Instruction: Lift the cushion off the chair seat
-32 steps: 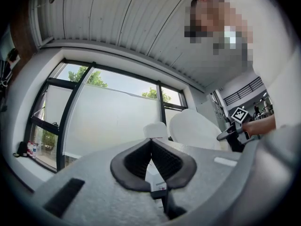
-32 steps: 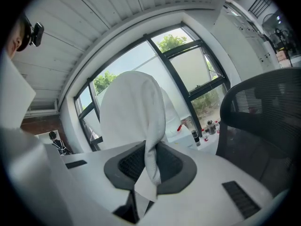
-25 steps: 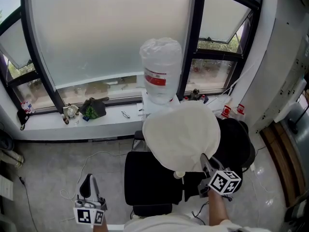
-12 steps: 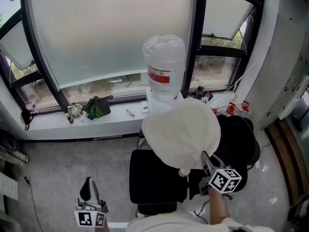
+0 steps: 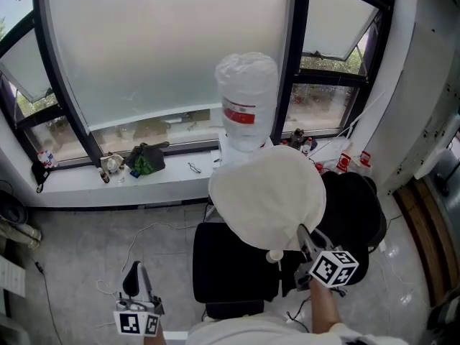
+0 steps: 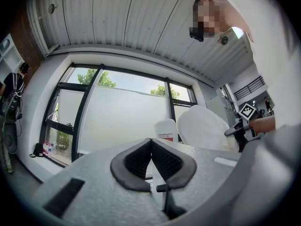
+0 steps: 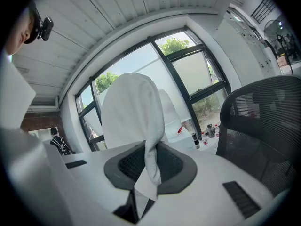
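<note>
The round white cushion (image 5: pixel 267 196) hangs in the air above the black chair seat (image 5: pixel 230 264). My right gripper (image 5: pixel 302 237) is shut on its lower edge. In the right gripper view the cushion (image 7: pixel 134 112) rises from between the right gripper (image 7: pixel 149 166) pads, its cloth pinched there. My left gripper (image 5: pixel 134 282) is low at the left over the floor, apart from the chair. In the left gripper view the left gripper (image 6: pixel 151 158) pads meet with nothing between them, and the cushion (image 6: pixel 203 128) shows far off at the right.
The chair's black mesh backrest (image 5: pixel 352 218) stands right of the cushion. A large white water bottle (image 5: pixel 246 103) stands by the window. Small items, a dark green bundle (image 5: pixel 144 160) among them, lie on the sill. A cable (image 5: pixel 133 246) runs over the grey floor at the left.
The view has shifted slightly. The cushion and my right gripper stay almost where they were, and the left gripper holds its place.
</note>
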`<action>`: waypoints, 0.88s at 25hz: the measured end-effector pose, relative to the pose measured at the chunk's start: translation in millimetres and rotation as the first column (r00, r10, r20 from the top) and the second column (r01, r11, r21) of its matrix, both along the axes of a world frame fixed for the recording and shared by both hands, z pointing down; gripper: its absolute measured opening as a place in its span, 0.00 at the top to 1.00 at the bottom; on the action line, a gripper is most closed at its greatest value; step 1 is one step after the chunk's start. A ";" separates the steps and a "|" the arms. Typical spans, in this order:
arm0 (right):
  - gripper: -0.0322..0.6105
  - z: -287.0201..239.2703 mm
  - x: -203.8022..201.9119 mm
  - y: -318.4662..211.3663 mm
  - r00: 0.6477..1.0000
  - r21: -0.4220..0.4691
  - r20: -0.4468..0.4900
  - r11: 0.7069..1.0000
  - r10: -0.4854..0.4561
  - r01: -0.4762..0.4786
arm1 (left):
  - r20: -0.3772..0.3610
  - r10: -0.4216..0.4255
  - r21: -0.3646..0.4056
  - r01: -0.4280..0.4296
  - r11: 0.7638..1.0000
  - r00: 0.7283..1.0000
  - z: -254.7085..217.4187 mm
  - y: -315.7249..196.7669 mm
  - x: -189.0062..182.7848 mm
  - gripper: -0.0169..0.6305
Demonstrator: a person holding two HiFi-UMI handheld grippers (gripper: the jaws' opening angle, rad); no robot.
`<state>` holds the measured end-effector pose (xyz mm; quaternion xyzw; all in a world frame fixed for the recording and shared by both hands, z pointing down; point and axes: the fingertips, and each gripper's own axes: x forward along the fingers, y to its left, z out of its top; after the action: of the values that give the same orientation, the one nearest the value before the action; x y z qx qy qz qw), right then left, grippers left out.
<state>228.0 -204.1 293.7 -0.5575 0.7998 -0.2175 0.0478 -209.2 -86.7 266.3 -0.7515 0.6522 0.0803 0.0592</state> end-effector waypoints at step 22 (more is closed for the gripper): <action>0.88 5.3 -24.4 13.4 0.999 -0.021 0.021 0.999 -0.024 0.025 | -0.027 0.023 -0.033 -0.024 0.999 0.999 18.0 6.5 -11.2 0.95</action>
<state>203.7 -190.7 298.9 -0.5459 0.8036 -0.2323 0.0476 -220.4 -80.2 284.3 -0.7588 0.6453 0.0799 0.0370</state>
